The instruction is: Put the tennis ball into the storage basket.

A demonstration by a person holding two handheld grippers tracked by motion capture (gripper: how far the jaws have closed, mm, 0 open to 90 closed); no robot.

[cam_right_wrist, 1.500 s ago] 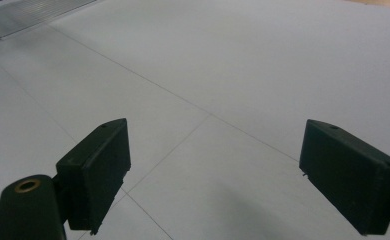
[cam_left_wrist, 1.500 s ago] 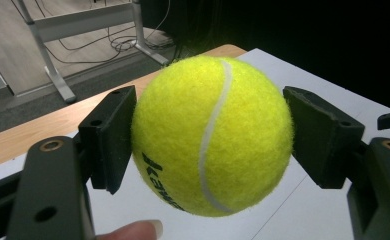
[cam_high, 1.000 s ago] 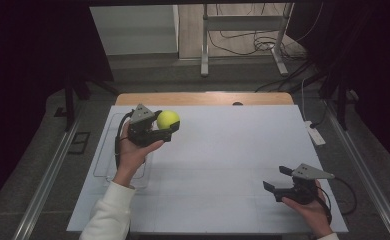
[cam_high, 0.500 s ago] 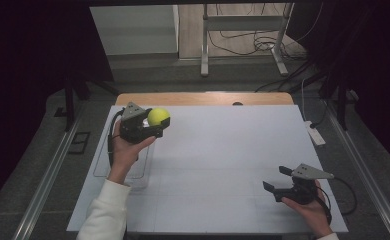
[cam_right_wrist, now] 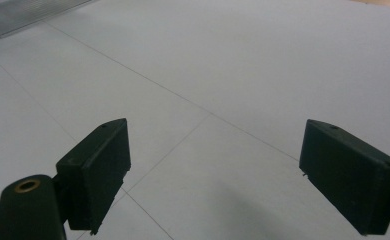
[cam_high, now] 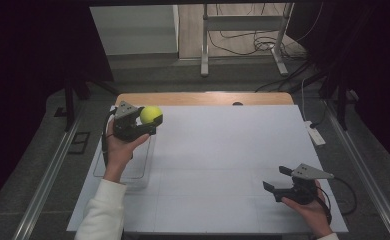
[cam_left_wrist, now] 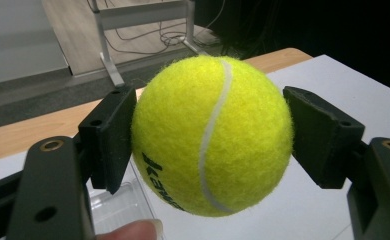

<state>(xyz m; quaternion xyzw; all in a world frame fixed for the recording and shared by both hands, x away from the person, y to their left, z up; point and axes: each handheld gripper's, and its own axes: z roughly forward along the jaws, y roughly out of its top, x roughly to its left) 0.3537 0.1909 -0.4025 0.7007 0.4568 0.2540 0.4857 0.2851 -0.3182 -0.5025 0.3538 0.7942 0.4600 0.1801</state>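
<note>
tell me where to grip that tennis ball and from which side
Across its widest middle, one pad on each opposite side, as the left gripper does now: the tennis ball is round, so any side works, but off-centre pads could slip.

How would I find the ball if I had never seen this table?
Start at the big white table and look to its far left corner, above the clear plastic tray. There a hand holds the left gripper, shut on the tennis ball. It is the sole round, fuzzy, bright yellow thing there, with a curved white seam.
</note>
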